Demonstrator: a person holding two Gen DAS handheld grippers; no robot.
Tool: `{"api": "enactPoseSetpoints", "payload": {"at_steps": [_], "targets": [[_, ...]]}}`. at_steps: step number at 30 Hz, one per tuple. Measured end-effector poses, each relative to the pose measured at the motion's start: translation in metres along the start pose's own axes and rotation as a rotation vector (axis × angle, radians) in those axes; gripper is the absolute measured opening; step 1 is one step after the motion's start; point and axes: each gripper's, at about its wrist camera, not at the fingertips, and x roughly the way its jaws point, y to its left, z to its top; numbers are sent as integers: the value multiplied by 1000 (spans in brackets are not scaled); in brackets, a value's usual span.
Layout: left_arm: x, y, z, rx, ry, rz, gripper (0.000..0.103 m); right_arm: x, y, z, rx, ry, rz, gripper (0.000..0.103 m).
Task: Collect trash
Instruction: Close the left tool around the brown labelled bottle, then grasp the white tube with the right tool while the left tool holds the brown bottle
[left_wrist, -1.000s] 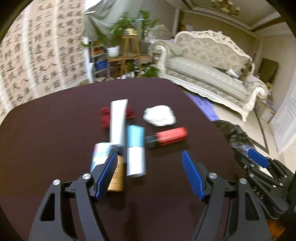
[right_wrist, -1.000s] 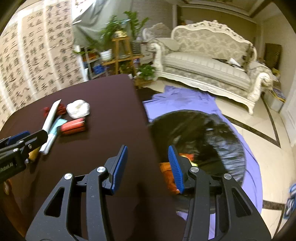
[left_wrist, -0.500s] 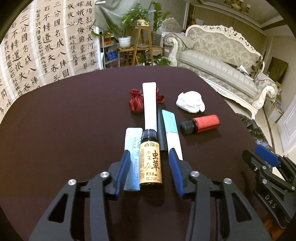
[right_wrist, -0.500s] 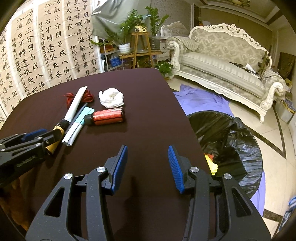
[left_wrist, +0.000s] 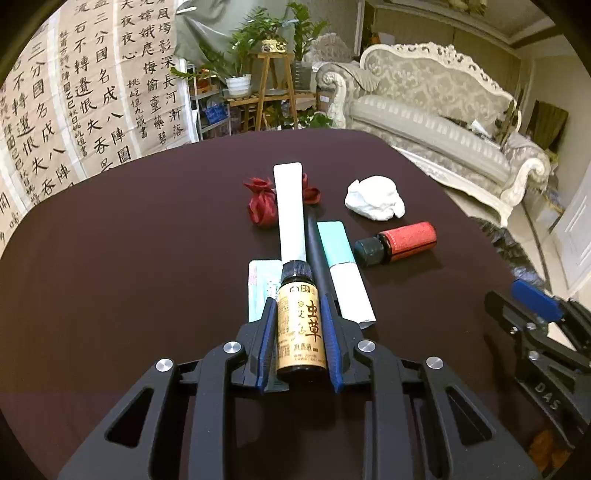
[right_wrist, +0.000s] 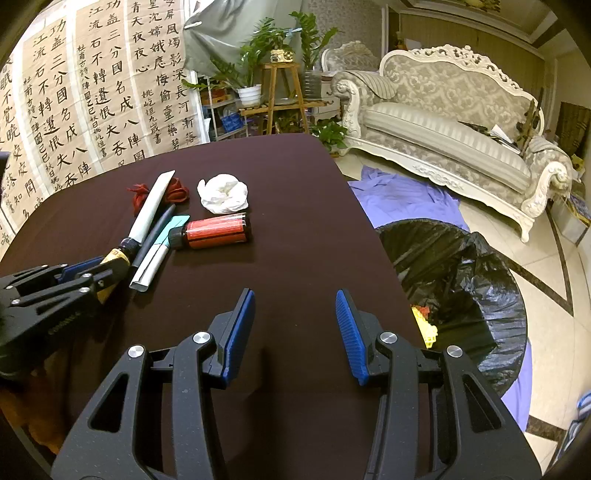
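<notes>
My left gripper is shut on a small brown bottle with a tan label lying on the dark table; it shows in the right wrist view too. Beyond it lie a white tube, a teal-and-white packet, a red-labelled bottle, a crumpled white tissue and a red wrapper. My right gripper is open and empty over the table's near right part. A black trash bag stands open on the floor to its right.
A pale flat packet lies left of the held bottle. A purple cloth lies on the floor under the bag. A white sofa, plant stands and calligraphy sheets stand beyond the table.
My left gripper has closed its fingers onto the brown bottle. My right gripper has swung left from over the trash bag to over the table and opened wider.
</notes>
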Motion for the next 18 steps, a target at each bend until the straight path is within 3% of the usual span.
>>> {"api": "enactPoseSetpoints", "payload": {"at_steps": [18], "targets": [[-16, 34, -6, -76, -16, -10, 25, 3, 22, 3, -44, 10, 26, 44]]}}
